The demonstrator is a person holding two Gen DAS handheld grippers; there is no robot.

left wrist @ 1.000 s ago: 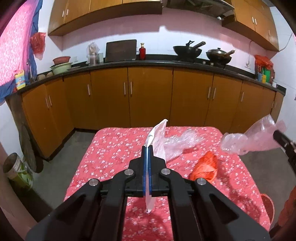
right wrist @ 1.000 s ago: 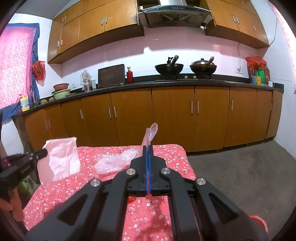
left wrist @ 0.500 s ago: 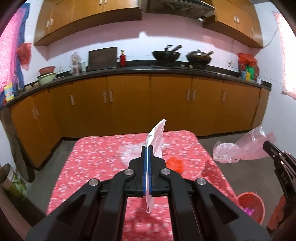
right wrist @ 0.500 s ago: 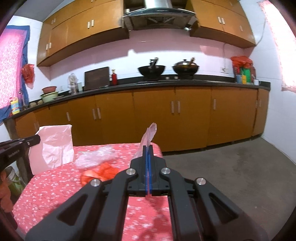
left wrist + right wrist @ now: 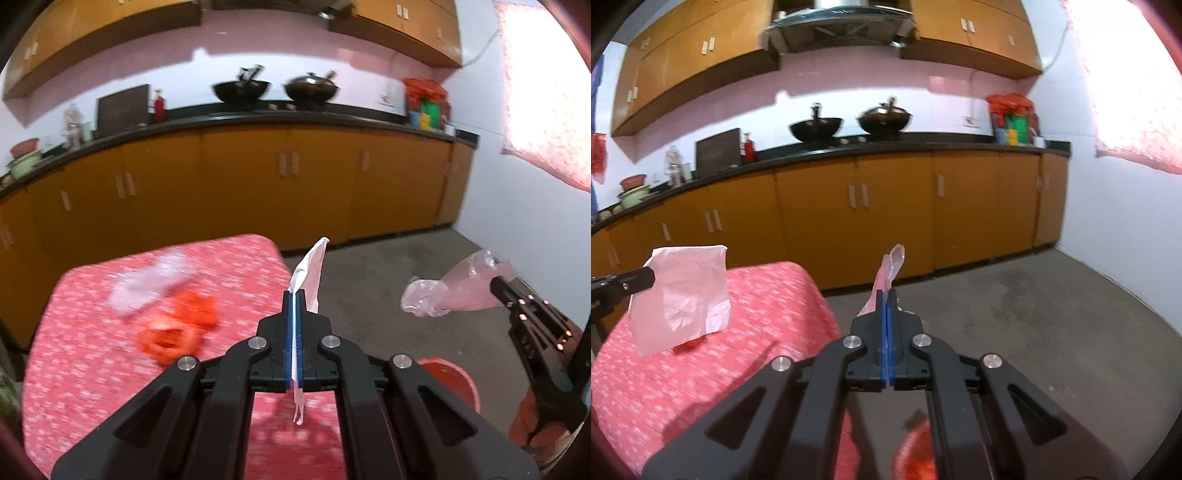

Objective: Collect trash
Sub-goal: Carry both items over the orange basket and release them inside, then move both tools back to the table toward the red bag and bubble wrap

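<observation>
While the left claw (image 5: 294, 306) stands clamped on a white paper wrapper (image 5: 681, 295) above the right edge of the red floral tabletop (image 5: 92, 376), the right claw (image 5: 887, 301) grips a clear pinkish plastic bag (image 5: 450, 291) over the grey floor (image 5: 1052, 325), beside the tabletop. A red bin (image 5: 452, 380) sits on the floor below the right claw. A crumpled orange-red bag (image 5: 177, 328) and a clear plastic film (image 5: 144, 284), both blurred, lie on the tabletop.
</observation>
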